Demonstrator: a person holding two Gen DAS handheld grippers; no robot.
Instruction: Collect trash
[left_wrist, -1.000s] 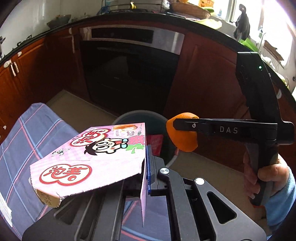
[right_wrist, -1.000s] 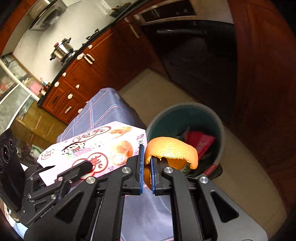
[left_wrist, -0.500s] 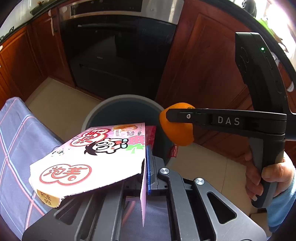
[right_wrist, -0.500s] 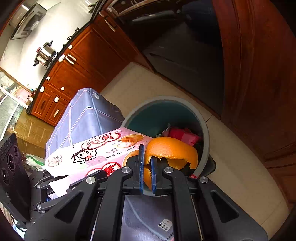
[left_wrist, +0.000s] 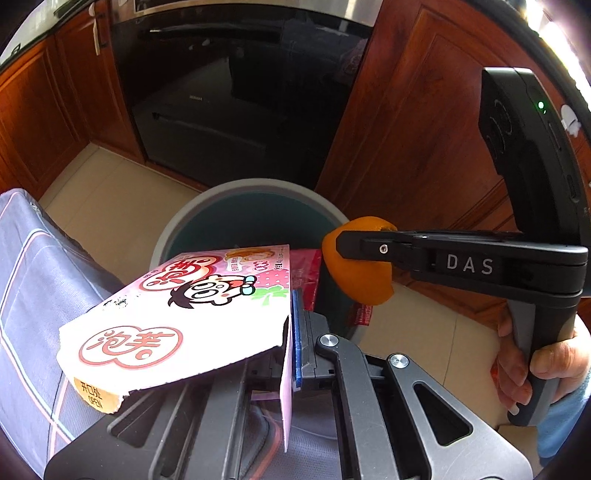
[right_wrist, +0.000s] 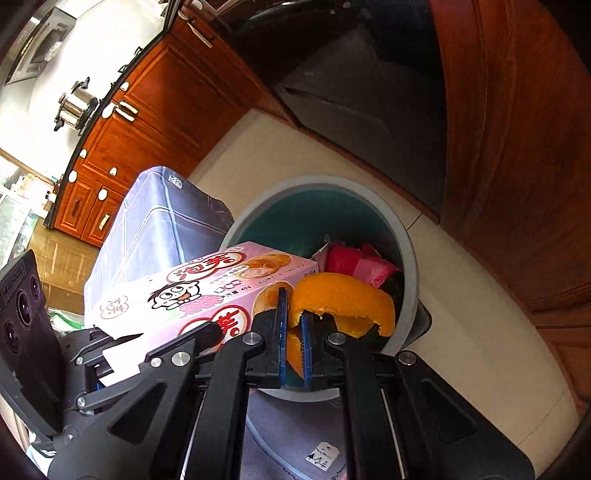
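Bin (left_wrist: 255, 186) now fills much more of both views than a second ago, when it sat small and farther off beyond the cloth-covered table (left_wrist: 33, 266); both grippers have come forward and tipped down toward its mouth, so the drop looks close. The left gripper (left_wrist: 291, 350) is clenched on a torn flap of the pink box (left_wrist: 184, 314), jaws nearly together with only the thin card between the pads, and the box juts out to its left, its far end over the near rim. The right gripper (right_wrist: 291, 343) pinches the orange peel (right_wrist: 343, 302), jaws almost closed on the rind, which curls up and right over the bin's opening. Red wrappers (right_wrist: 354, 264) already lie inside. Releasing both should, I judge, land peel and box in the bin, though the box is wide and may catch the rim.
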